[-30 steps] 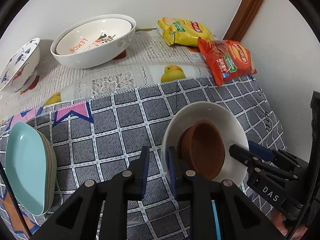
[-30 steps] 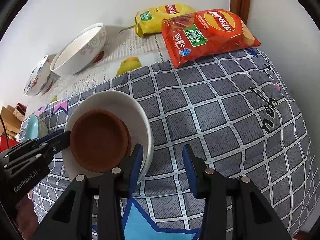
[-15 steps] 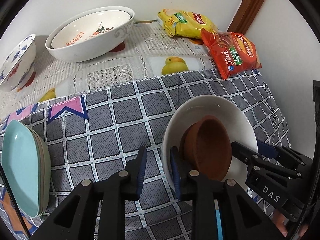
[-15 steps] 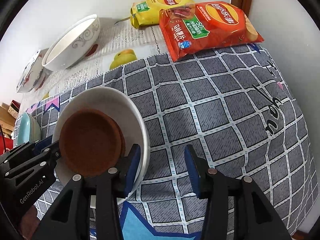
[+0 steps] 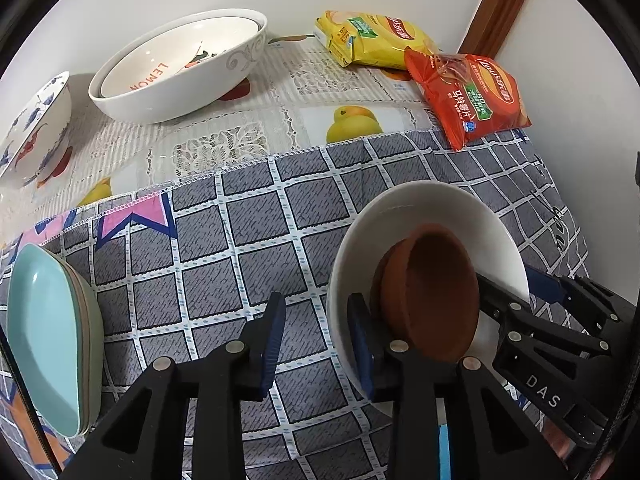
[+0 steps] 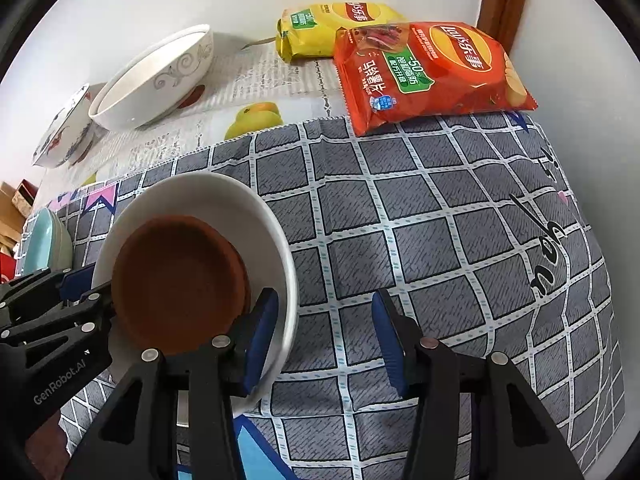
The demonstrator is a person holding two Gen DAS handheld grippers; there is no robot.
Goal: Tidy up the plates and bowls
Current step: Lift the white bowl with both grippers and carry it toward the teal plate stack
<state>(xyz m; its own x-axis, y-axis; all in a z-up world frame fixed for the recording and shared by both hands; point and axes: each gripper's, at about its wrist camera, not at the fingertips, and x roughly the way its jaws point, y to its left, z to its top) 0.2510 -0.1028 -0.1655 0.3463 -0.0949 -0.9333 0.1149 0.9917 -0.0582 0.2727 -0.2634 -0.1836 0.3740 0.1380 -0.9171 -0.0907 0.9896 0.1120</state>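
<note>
Jaws just widened; white bowl (image 5: 424,216) rim between left hand-held gripper (image 5: 316,340).

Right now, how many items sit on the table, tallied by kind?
Chip bags: 2 (yellow bag, red bag)
White bowls: 3 (swirl-patterned bowl, LEMON bowl nested inside it, plain bowl)
Blue-and-red bowl: 1
Brown dishes: 2, nested
Teal-topped plate stack: 1, plates uncountable
Total: 9

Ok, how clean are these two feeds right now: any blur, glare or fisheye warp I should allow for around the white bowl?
Left wrist view: sharp, evenly lit, no harsh glare; the white bowl casts only a soft shadow. Fisheye bends the checked cloth lines outward and blacks out the corners. Right wrist view: equally sharp, with a mild sheen on the red chip bag; the cloth grid curves strongly toward the right edge.
</note>
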